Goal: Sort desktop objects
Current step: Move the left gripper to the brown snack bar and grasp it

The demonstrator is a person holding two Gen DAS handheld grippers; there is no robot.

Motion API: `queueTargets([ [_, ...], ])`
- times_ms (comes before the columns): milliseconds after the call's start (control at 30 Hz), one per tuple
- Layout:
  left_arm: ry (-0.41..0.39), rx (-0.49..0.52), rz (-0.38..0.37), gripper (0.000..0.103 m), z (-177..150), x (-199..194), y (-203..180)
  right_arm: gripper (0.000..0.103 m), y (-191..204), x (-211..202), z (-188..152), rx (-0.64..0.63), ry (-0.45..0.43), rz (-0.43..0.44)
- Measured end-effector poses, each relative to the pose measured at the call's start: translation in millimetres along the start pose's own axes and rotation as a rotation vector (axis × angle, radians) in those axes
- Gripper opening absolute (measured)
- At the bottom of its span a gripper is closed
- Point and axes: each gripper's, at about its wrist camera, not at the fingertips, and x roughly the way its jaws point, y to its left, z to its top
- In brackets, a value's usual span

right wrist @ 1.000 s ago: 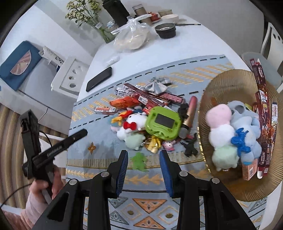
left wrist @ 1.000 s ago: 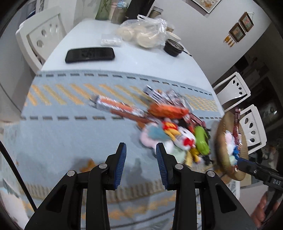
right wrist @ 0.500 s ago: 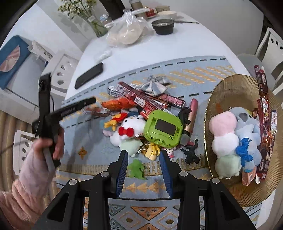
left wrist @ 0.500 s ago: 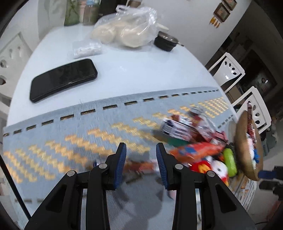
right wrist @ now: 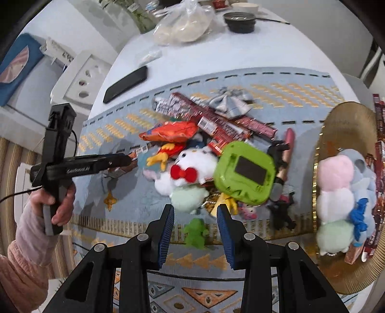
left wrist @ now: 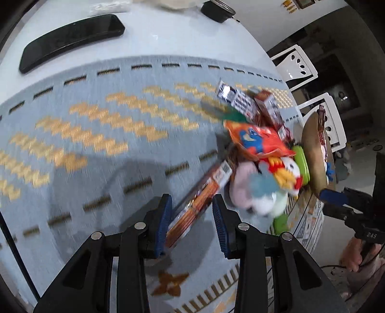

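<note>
A pile of toys and snacks lies on the blue-grey patterned mat (left wrist: 101, 149). It includes an orange snack bag (right wrist: 170, 131), a white plush with a red bow (right wrist: 190, 166) and a green plastic device (right wrist: 244, 172). My left gripper (left wrist: 191, 202) is open and low over the mat. A long brown snack bar (left wrist: 204, 187) lies slanted between its fingers, which do not clamp it. My right gripper (right wrist: 195, 211) is open above a small green toy (right wrist: 195, 232). A golden woven basket (right wrist: 346, 120) on the right holds plush toys (right wrist: 334, 192) and snack bars.
A black phone (left wrist: 69, 38) lies on the white table beyond the mat. Further back sit a clear plastic bag (right wrist: 182, 29) and a black bowl (right wrist: 239, 21). White chairs (left wrist: 298, 65) stand by the table's far side. A hand (right wrist: 57, 204) holds the left gripper.
My left gripper has dropped and swung to the pile's left end, so the long snack bar now lies between its fingers. My right gripper has sunk closer to the small green toy. Neither jaw width changed.
</note>
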Motion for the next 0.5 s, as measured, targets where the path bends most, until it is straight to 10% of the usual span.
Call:
queueTargets([
  [500,-0.104,0.368,0.381,0.028,-6,40,-83,0.036,12,7,7,-0.033,-0.004,0.013],
])
